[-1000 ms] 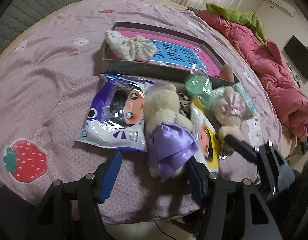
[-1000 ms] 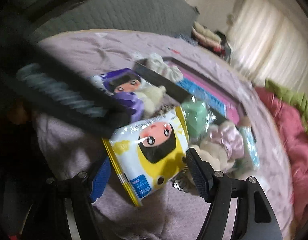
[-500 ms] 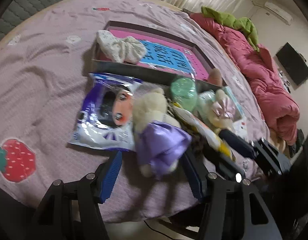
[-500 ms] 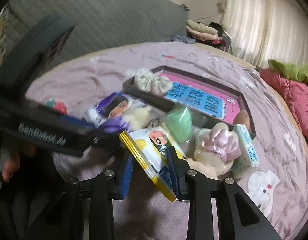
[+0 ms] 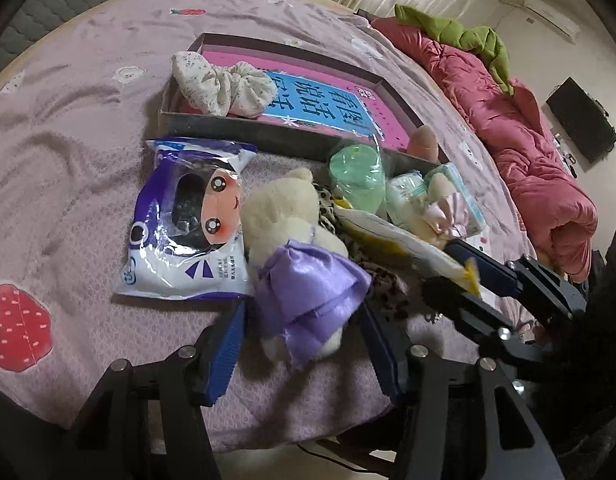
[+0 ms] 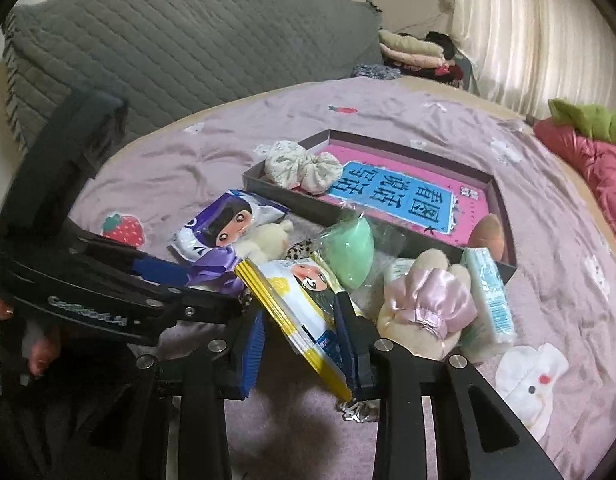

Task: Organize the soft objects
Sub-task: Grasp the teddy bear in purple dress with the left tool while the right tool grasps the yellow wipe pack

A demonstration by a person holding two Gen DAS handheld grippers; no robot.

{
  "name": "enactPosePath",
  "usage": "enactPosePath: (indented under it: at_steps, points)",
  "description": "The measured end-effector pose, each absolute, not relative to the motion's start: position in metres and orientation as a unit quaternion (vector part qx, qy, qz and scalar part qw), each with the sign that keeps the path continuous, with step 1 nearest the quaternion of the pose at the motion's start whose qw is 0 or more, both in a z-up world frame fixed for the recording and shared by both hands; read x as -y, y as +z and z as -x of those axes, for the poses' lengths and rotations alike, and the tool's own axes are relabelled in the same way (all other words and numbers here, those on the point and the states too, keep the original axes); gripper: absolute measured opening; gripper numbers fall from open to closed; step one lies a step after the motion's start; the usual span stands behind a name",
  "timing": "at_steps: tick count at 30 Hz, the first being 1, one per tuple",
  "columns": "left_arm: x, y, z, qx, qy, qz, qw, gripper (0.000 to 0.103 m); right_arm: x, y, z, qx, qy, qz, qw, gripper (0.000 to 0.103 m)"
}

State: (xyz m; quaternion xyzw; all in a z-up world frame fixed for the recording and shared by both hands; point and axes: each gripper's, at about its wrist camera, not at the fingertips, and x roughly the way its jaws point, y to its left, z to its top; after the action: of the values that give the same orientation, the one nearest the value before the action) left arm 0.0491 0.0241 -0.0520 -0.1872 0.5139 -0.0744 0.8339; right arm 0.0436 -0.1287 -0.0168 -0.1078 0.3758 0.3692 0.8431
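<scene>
A pile of soft things lies on the purple bedspread in front of a grey box (image 5: 244, 130) with a pink and blue bottom. My right gripper (image 6: 304, 344) is shut on a yellow tissue pack (image 6: 304, 312) and holds it tilted above the bed; the pack also shows in the left wrist view (image 5: 404, 240). My left gripper (image 5: 304, 340) is open around a cream plush in a purple dress (image 5: 304, 280), not squeezing it. A purple tissue pack (image 5: 188, 232) lies to its left. A white scrunchie (image 5: 224, 84) lies in the box.
A green sponge in plastic (image 6: 348, 252), a plush with a pink bow (image 6: 424, 308), a small tissue packet (image 6: 488, 292) and a leopard-print cloth (image 5: 384, 284) lie in the pile. A red quilt (image 5: 528, 148) lies at the right. A grey headboard (image 6: 188, 48) stands behind.
My right gripper has closed on the yellow tissue pack and lifted it up on edge. My left gripper has moved forward around the purple-dressed plush.
</scene>
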Motion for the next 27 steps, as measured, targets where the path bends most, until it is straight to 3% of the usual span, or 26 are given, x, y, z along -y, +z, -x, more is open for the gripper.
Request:
enactPosePath:
  at_steps: [5,9,16,27]
  points:
    - [-0.019,-0.056,-0.055,-0.518,-0.061,0.176,0.835,0.053,0.125,-0.015,-0.045,-0.369,0.363,0.114,0.848,0.034]
    - [-0.019,-0.059,-0.058,-0.520,-0.049,0.170,0.836,0.043,0.108,-0.016,-0.044,-0.351,0.357,0.165,0.850,0.033]
    - [-0.017,-0.066,-0.059,-0.527,-0.045,0.164,0.833,0.030,0.088,-0.020,-0.041,-0.340,0.382,0.219,0.831,0.021]
    - [-0.016,-0.033,-0.043,-0.473,-0.067,0.168,0.863,0.026,0.131,0.002,-0.064,-0.360,0.399,0.058,0.842,0.016]
